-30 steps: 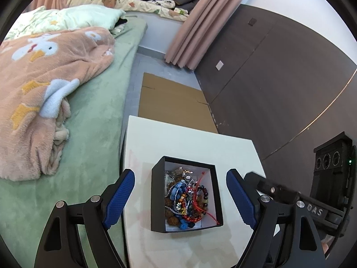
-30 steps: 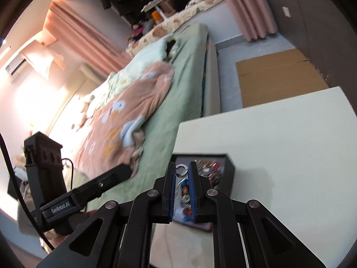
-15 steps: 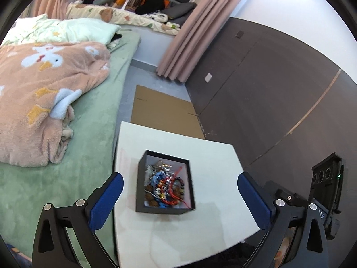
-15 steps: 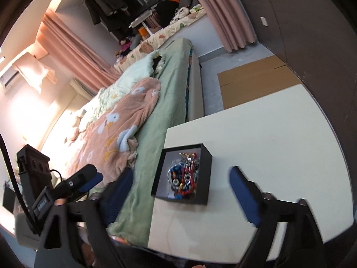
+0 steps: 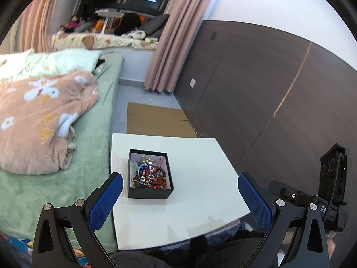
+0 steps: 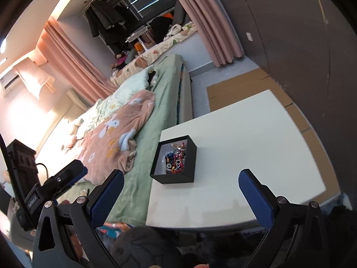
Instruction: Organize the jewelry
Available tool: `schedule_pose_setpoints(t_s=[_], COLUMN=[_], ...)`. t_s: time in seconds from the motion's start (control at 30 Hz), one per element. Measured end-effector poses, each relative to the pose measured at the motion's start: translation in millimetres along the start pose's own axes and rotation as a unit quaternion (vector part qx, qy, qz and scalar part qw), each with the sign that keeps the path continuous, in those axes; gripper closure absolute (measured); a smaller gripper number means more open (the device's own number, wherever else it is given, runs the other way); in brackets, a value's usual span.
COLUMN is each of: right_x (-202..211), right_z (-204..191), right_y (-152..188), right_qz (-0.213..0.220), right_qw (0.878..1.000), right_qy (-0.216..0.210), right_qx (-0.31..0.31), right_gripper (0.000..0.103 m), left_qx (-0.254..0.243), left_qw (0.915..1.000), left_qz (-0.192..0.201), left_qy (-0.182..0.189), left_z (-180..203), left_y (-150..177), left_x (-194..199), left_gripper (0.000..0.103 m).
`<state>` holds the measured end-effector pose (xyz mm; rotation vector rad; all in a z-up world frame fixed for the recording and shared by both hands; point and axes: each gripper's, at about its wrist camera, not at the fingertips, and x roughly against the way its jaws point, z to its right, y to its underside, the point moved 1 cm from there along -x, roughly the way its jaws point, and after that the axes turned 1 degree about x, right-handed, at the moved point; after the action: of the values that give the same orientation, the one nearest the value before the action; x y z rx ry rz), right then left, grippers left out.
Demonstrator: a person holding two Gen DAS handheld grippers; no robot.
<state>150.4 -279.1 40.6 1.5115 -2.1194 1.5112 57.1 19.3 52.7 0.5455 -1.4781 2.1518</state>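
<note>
A black open box (image 5: pixel 149 195) full of tangled bead bracelets and chains (image 5: pixel 149 174) stands on the left half of a white table (image 5: pixel 196 212). My left gripper (image 5: pixel 180 177) hangs open above the table's near part, short of the box, with nothing between its blue pads. In the right wrist view the same box (image 6: pixel 176 178) and jewelry (image 6: pixel 175 159) sit at the table's (image 6: pixel 245 156) left edge. My right gripper (image 6: pixel 181 173) is held back over the near edge, its jaws opening wide with nothing between them.
A bed with a green sheet (image 5: pixel 44 189) and a peach blanket (image 5: pixel 33 122) adjoins the table's left side. Flat cardboard (image 5: pixel 154 120) lies on the floor beyond it. A dark panelled wall (image 5: pixel 256 100) runs along the right. Dark clothing of the person (image 6: pixel 145 250) shows below.
Both grippers have drawn back and up from the box, which now looks smaller. The right jaws went from shut to wide apart. The left jaws widened a little.
</note>
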Motion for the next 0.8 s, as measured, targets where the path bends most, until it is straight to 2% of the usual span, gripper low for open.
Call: schedule_pose_setpoints(t_s=[0.4,0.57,0.8], right_x=[53.3,70.0,85.4], right_z=[-15.3,-18.9,-25.6], right_y=[22.9,31.8,41.3], right_qz=[0.034,0.049,0.053], right_qw=[0.998,0.995,0.994], right_qy=[0.039,0.069,0.07], right_qx=[0.035,0.056,0.071], right_gripper=[0.0,0.0,0.0], left_qx=[-0.062,-0.07,-0.076], left_qw=[0.9972,0.996,0.9945], left_qz=[0.03,0.047,0.059], left_qy=[-0.029,-0.03,-0.043], left_z=[31.3,35.7,39.5], left_y=[22.3,32.3,42.0], left_x=[45.3,62.3,79.6], left_gripper=[0.0,0.0,0.0])
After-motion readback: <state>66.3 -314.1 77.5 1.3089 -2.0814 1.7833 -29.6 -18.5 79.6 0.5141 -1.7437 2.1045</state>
